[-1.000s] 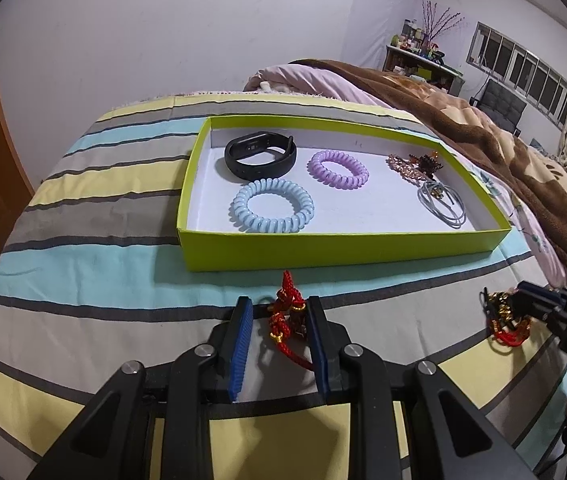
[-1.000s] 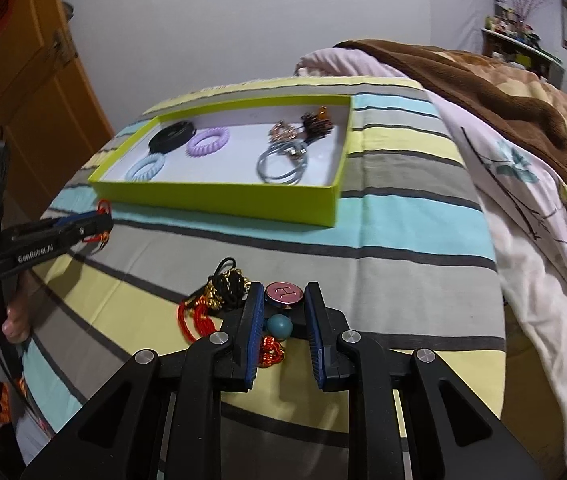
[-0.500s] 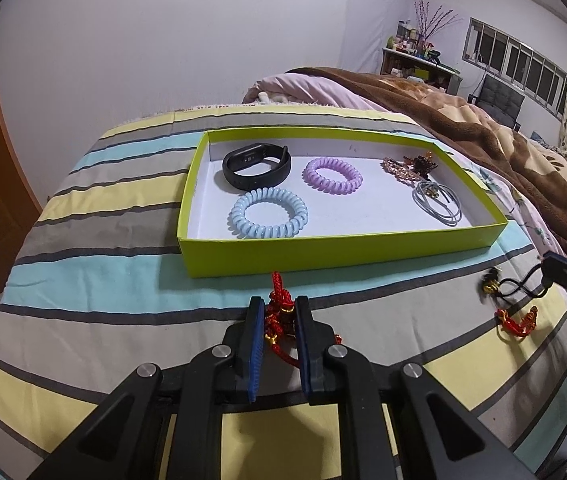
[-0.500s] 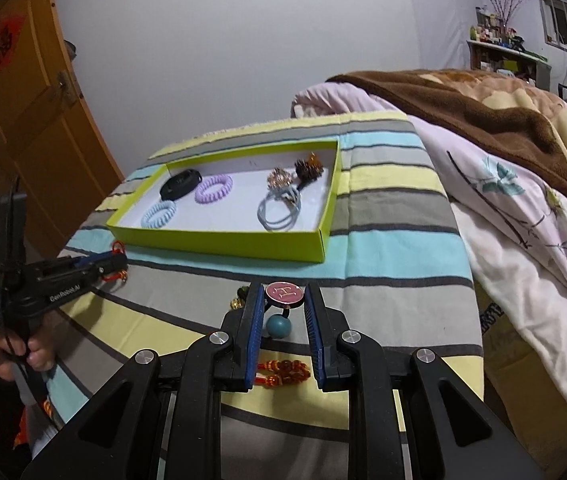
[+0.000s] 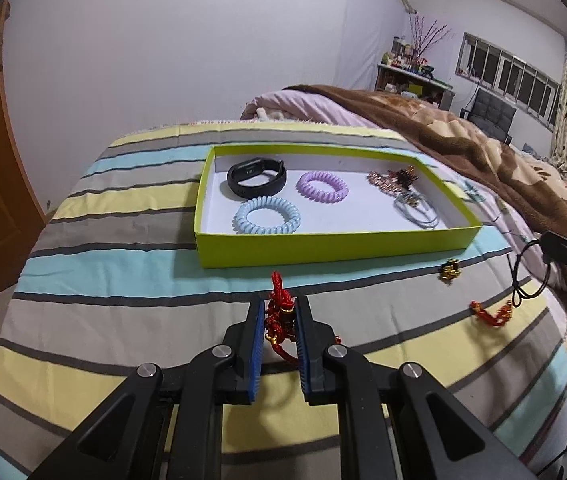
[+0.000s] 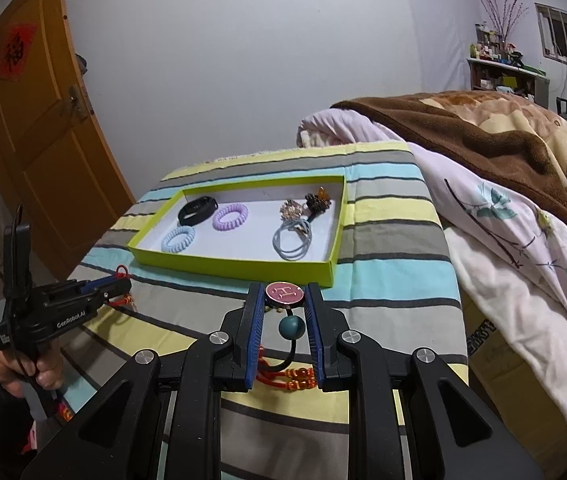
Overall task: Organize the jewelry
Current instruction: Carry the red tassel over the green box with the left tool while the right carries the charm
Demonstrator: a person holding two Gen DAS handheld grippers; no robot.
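We held our left gripper (image 5: 279, 312) low over the striped cotton bedspread (image 5: 123, 272), near its front edge. Its ribbed blue pads (image 5: 256, 332) were nearly closed, pinching a red knotted cord charm with small gold beads (image 5: 280, 316); the cord's loop poked out beyond the fingertips.

Our right gripper (image 6: 283, 300) was raised off the bedspread and also narrowed onto its load. Between its tips sat a round, glossy pink disc marked with an H (image 6: 283, 293), and below it hung a smooth teal bead (image 6: 291, 327) on a thin black elastic. Red cord with orange beads (image 6: 295, 380) trailed beneath the fingers.

Beyond both tools, toward the far edge of the bedspread, lay a shallow lime-green cardboard tray with a white floor (image 5: 323, 246). In its left half sat a matte black wristband (image 5: 256, 177), a lilac coiled hair tie (image 5: 322, 187) and a pale blue coiled hair tie (image 5: 266, 216). In its right half lay a glittery rose-gold clip (image 5: 381, 178), a dark spiky hair clip (image 5: 405, 174) and thin grey elastic bands (image 5: 417, 210).

A fuzzy brown blanket (image 6: 483, 136) covered the bed to the right.
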